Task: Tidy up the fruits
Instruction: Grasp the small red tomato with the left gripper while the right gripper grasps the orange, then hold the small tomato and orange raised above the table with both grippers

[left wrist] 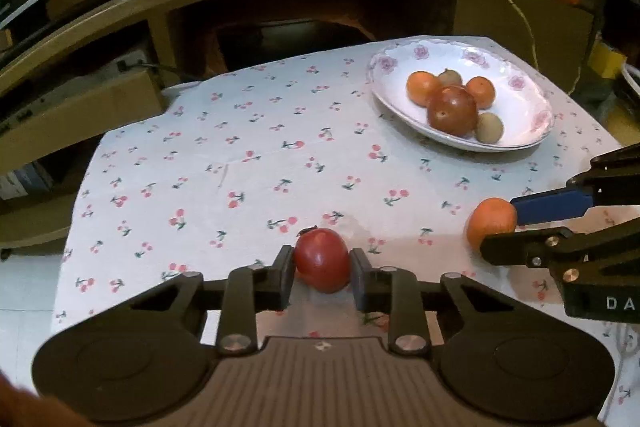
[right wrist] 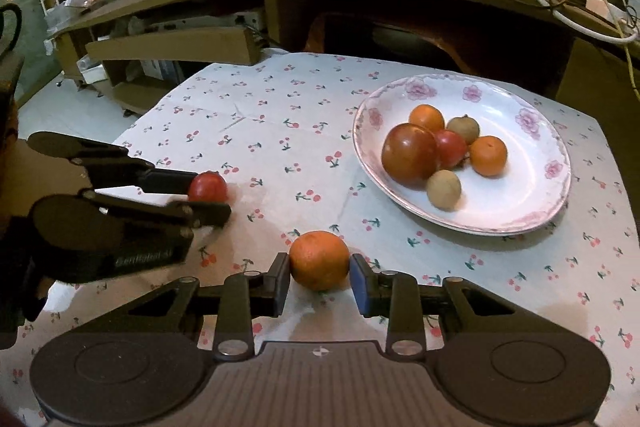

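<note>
The left claw [left wrist: 322,277] clamps a glossy red tomato [left wrist: 322,259]; the right claw [right wrist: 320,281] clamps a dimpled orange tangerine [right wrist: 319,259].

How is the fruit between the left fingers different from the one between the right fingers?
The left gripper holds a red tomato, smooth and shiny; the right gripper holds an orange tangerine, matte and dimpled. The tomato looks slightly smaller. Both rest on the cherry-print tablecloth, outside the plate.

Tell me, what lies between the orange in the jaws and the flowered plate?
Nothing but bare cherry-print cloth between the orange and the plate, seen from the right wrist.
</note>
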Demonstrator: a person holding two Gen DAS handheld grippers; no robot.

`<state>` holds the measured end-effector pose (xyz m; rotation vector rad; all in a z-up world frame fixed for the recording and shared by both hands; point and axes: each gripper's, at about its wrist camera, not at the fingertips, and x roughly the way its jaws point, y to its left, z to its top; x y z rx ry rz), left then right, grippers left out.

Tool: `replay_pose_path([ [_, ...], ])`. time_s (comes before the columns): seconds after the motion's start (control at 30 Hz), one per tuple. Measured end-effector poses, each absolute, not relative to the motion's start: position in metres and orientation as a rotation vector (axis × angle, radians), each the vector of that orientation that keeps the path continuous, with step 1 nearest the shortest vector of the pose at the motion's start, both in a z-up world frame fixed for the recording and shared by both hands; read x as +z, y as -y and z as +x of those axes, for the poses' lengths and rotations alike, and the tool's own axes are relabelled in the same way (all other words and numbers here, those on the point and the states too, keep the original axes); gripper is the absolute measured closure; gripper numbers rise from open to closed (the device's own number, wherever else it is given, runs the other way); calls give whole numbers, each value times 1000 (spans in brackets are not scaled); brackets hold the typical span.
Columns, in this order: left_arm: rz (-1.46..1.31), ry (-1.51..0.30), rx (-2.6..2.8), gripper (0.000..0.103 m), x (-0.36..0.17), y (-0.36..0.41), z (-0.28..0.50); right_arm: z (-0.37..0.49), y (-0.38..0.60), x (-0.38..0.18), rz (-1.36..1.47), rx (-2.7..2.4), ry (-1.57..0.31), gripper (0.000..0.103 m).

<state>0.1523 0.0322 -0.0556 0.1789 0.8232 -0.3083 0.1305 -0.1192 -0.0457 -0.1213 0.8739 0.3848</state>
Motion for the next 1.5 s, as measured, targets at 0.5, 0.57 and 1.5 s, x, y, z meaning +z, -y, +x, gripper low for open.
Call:
replay_pose_path([
  [0.5,352,-808,-523,69,-51,14,103,101,152,-45,-126,356,-885,69],
  [0.57,342,-813,-533,66,-50,16,106,100,153,-46,-129,364,-882,69],
  [1.5,330,-750,-539,70,-25,27,101,95,163,-37,-75,340,-889,74],
])
